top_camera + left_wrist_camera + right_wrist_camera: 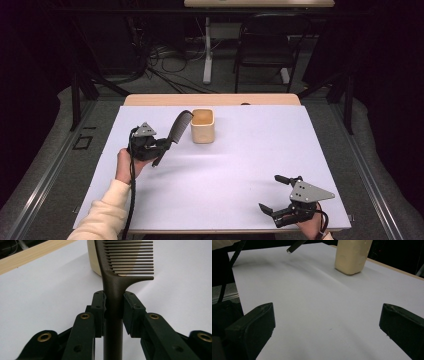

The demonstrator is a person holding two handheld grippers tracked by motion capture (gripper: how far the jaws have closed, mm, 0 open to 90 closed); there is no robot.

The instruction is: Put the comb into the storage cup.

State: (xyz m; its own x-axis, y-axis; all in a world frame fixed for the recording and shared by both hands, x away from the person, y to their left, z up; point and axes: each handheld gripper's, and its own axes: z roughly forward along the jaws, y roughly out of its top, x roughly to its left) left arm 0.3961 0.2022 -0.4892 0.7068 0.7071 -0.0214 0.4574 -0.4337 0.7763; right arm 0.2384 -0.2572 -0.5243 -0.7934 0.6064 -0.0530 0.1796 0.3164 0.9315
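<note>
The left gripper [159, 145], near the desk's left edge, was clamped on the handle of a dark comb [117, 277]. The comb was raised off the desk [240, 165], tilted, its teeth end reaching the rim of the cup [202, 127] toward the far edge. Judged status: pick-up complete; placing the comb into the cup remained outstanding. The left hand [125, 165] was angled up toward the cup. The right gripper [277, 195] sat idle at the near right corner, jaws wide apart, holding nothing.
</note>
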